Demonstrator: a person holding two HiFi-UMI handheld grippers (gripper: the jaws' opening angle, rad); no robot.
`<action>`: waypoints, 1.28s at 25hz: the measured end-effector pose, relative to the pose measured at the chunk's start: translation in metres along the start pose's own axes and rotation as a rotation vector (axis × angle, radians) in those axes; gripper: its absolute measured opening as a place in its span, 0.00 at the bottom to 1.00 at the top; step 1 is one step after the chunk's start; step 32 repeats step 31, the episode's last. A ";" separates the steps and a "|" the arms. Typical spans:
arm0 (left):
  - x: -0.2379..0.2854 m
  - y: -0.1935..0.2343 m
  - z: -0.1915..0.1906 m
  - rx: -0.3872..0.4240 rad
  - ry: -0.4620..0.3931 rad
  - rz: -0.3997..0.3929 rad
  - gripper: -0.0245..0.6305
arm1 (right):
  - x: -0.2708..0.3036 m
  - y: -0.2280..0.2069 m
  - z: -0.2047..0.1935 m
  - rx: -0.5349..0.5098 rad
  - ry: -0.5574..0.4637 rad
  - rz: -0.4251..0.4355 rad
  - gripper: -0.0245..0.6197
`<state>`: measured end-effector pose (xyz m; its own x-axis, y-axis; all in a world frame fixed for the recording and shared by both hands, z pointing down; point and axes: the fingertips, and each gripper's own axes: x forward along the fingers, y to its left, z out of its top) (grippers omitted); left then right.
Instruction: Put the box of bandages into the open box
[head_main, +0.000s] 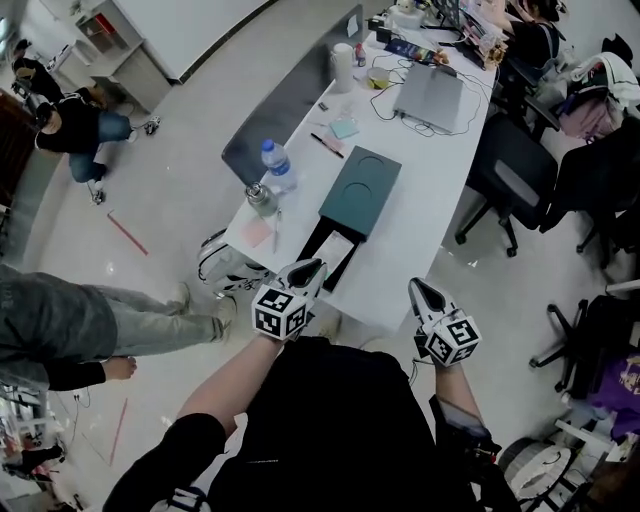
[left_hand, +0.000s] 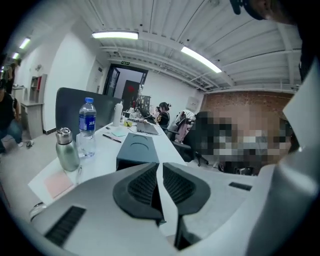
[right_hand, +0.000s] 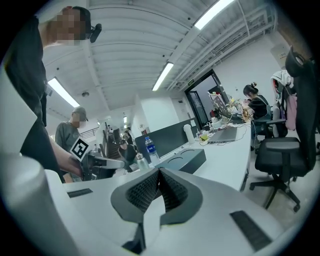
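Note:
A black open box (head_main: 311, 247) lies at the near end of the white table (head_main: 420, 215), with a flat white thing (head_main: 336, 250) in it; I cannot tell whether that is the box of bandages. A dark teal box (head_main: 362, 186) lies just beyond it, also seen as the teal box (left_hand: 137, 149) in the left gripper view. My left gripper (head_main: 312, 268) hovers at the open box's near edge, its jaws (left_hand: 160, 172) nearly together with nothing between them. My right gripper (head_main: 418, 288) is off the table's near right edge, jaws (right_hand: 159, 180) shut and empty.
A water bottle (head_main: 277, 165), a steel flask (head_main: 261, 197) and a pink note (head_main: 256, 233) stand left of the boxes. Farther back are a laptop (head_main: 432, 95) and cables. Office chairs (head_main: 510, 170) stand to the right, and a person (head_main: 90, 320) to the left.

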<state>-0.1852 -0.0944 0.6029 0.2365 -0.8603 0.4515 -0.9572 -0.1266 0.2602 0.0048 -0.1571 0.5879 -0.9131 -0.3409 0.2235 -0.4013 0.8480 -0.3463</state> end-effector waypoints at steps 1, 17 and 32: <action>-0.004 -0.003 0.001 0.006 -0.011 -0.007 0.10 | -0.001 0.002 0.003 -0.006 -0.007 0.005 0.08; -0.037 -0.011 -0.013 0.034 -0.045 -0.040 0.05 | -0.014 0.027 0.010 -0.042 -0.030 0.020 0.08; -0.036 -0.016 -0.014 0.063 -0.032 -0.062 0.05 | -0.013 0.035 0.007 -0.043 -0.041 0.012 0.08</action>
